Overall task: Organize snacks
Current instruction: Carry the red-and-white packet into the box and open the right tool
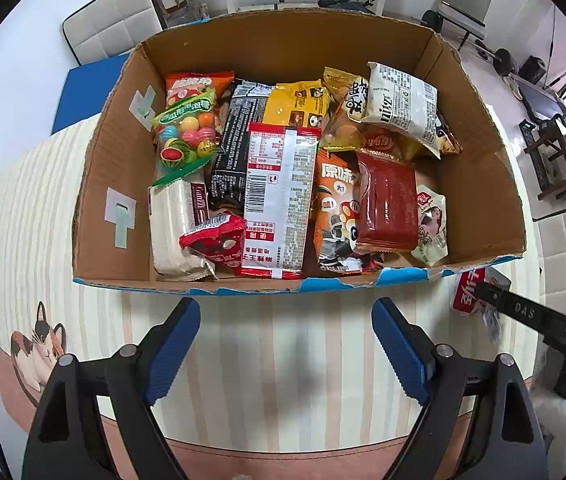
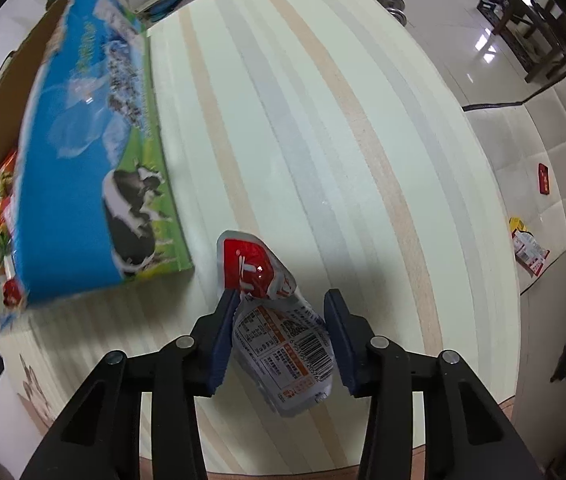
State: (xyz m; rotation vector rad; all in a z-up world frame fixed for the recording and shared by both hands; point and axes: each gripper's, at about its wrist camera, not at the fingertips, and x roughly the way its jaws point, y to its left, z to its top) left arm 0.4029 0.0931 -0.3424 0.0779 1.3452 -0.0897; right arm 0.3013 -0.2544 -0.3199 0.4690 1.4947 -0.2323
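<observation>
A cardboard box [image 1: 479, 200] holds several snack packets, among them a red-and-white packet [image 1: 279, 196] and a bag of gumballs [image 1: 185, 136]. My left gripper [image 1: 283, 344] is open and empty over the striped tablecloth just in front of the box. In the right wrist view my right gripper [image 2: 279, 332] has a red-and-white snack packet [image 2: 279, 320] between its fingers, folded, just above the table to the right of the box's blue outer wall [image 2: 67, 152]. The same packet [image 1: 471, 292] and right gripper show at the right in the left wrist view.
The table carries a striped cloth [image 2: 323, 120] with a cat print [image 1: 41, 344]. White chairs [image 1: 111, 24] stand behind the table. Two snack packets [image 2: 529, 246] lie on a white bench at the right. Gym gear stands at the back.
</observation>
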